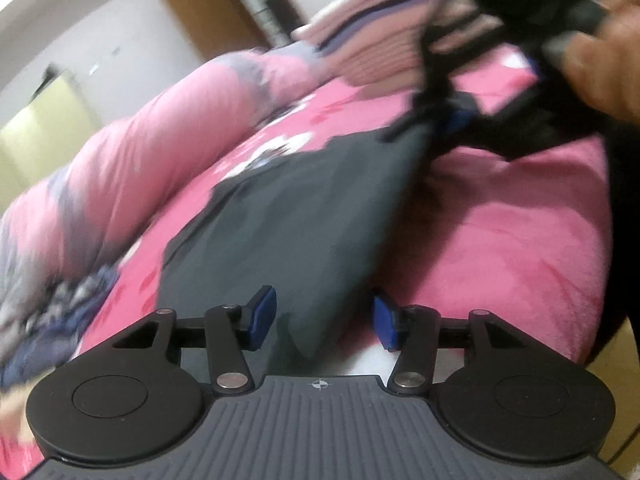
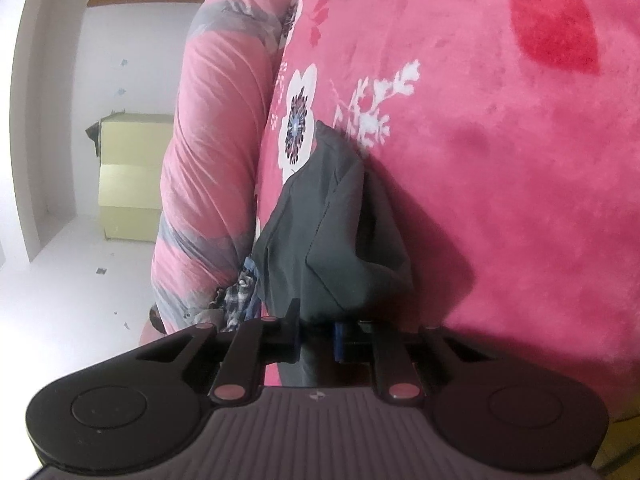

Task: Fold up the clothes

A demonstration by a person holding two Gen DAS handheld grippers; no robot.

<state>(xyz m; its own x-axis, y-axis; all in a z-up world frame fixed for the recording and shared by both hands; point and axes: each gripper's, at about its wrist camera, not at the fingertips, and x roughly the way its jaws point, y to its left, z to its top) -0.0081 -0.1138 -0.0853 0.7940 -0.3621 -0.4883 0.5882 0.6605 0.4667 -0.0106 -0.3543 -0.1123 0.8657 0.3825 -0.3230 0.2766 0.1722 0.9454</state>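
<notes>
On the pink floral plush bedspread (image 2: 500, 184) lies the dark grey fabric garment (image 1: 304, 216). Right gripper (image 2: 316, 338) is pinched on one edge, likely to lift it for a fold. Left gripper (image 1: 324, 318) stands apart astride the near edge, not yet gripping.

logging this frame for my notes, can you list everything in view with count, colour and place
garment: one, dark grey, on the bed between both grippers
blanket: one, pink with flower print, covering the bed
quilt: one, pink and grey, rolled along the bed's far edge
folded bedding: a stack, pale pink with dark stripes, at the bed's far end
cabinet: one, pale yellow, by the wall
left gripper: jaws apart, garment edge between them
right gripper: shut on the garment
hand: one, holding the right gripper
</notes>
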